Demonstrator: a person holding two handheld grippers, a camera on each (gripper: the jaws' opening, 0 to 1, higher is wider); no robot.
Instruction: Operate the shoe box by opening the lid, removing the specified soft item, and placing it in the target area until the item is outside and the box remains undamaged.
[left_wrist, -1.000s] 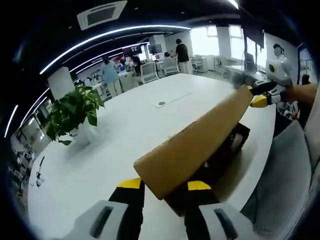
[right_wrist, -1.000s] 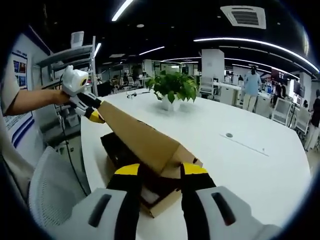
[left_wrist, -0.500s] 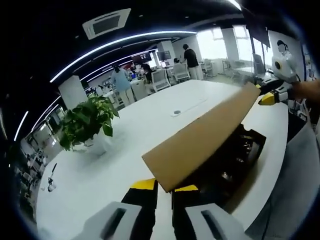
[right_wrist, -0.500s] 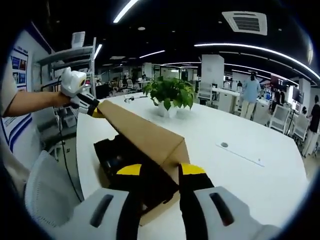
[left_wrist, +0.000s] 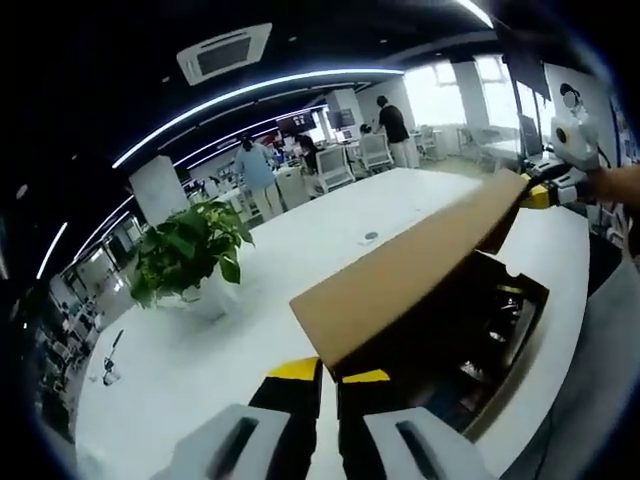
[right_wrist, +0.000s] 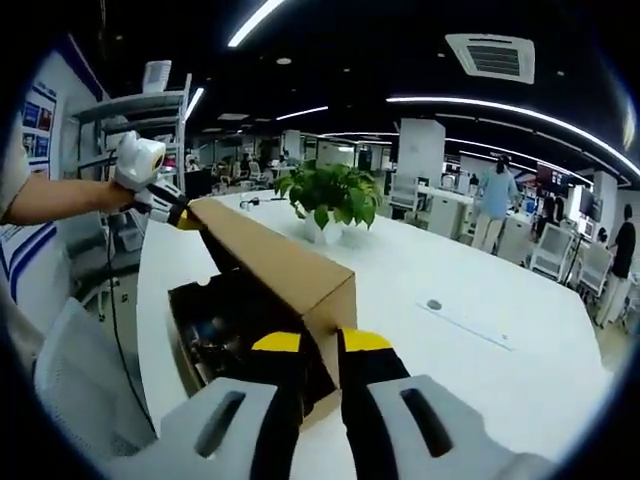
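a brown cardboard shoe box (left_wrist: 500, 340) (right_wrist: 200, 330) sat near the edge of a large white oval worktop (left_wrist: 300, 250) (right_wrist: 480, 330), its dark inside open to view and holding dark contents too dim to make out. its brown cardboard lid (left_wrist: 410, 265) (right_wrist: 275, 265) was raised at a slant above the box, held at both ends. in the left gripper view the left gripper (left_wrist: 329, 375), with yellow-tipped black jaws, was clenched on the near corner of the lid, its jaws drawn close with the cardboard edge between them; at the far right of that view the right gripper (left_wrist: 540, 192) pinched the lid's other end, with a person's forearm behind it. in the right gripper view the right gripper (right_wrist: 308, 343) was likewise clenched on its near corner of the lid, and the left gripper (right_wrist: 180, 215) gripped the far end at the left of the view, a bare forearm leading away from it. a green leafy plant in a white pot (left_wrist: 185, 255) (right_wrist: 325, 200) stood on the worktop well apart from the box. a small round fitting (left_wrist: 371, 237) (right_wrist: 432, 304) lay flush in the worktop's middle. beyond the worktop, people (left_wrist: 258, 170) (right_wrist: 490, 200) stood among desks and chairs in an open office under long strip lights.
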